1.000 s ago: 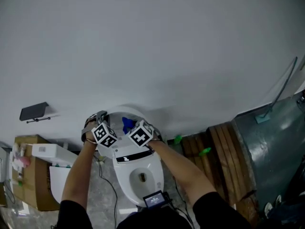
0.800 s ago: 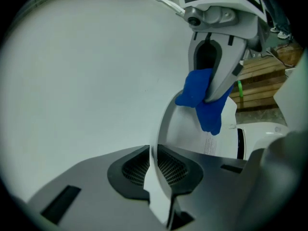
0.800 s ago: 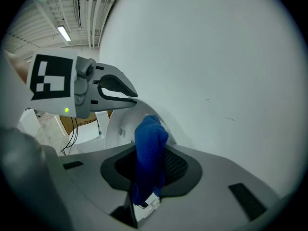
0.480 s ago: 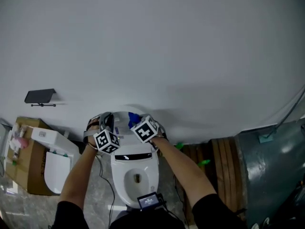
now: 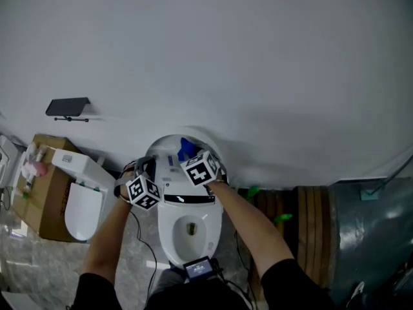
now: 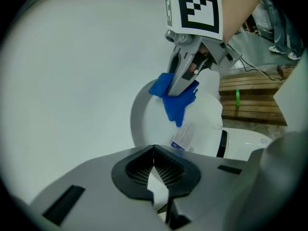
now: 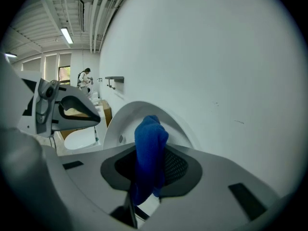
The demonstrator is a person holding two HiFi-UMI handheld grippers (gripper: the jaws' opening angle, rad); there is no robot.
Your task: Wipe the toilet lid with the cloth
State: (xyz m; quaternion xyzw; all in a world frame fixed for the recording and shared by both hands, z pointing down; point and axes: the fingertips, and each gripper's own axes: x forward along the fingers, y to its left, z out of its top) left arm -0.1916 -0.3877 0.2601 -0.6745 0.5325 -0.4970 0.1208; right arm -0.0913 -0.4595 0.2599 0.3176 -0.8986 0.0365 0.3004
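Observation:
The white toilet's lid [image 5: 169,152] stands raised against the wall, above the open bowl [image 5: 191,228]. My right gripper [image 5: 191,155] is shut on a blue cloth [image 5: 186,147] and holds it on the lid's upper right. In the left gripper view the cloth [image 6: 174,99] hangs from the right gripper [image 6: 177,85] against the lid [image 6: 149,124], above a sticker [image 6: 182,137]. My left gripper [image 5: 147,165] sits off the lid's left edge; its jaws [image 6: 155,150] are closing to shut with nothing between them. In the right gripper view the cloth [image 7: 150,150] fills the jaws.
A second white toilet seat unit [image 5: 80,202] and a cardboard box [image 5: 40,196] stand at the left. A black shelf [image 5: 68,106] hangs on the wall. A wooden pallet [image 5: 303,212] and a grey metal bin [image 5: 377,234] are at the right. A small screen device [image 5: 198,268] is below the bowl.
My left gripper has drawn back from the lid, left and down. The right gripper has slid the cloth up towards the lid's top right. The head view has shifted.

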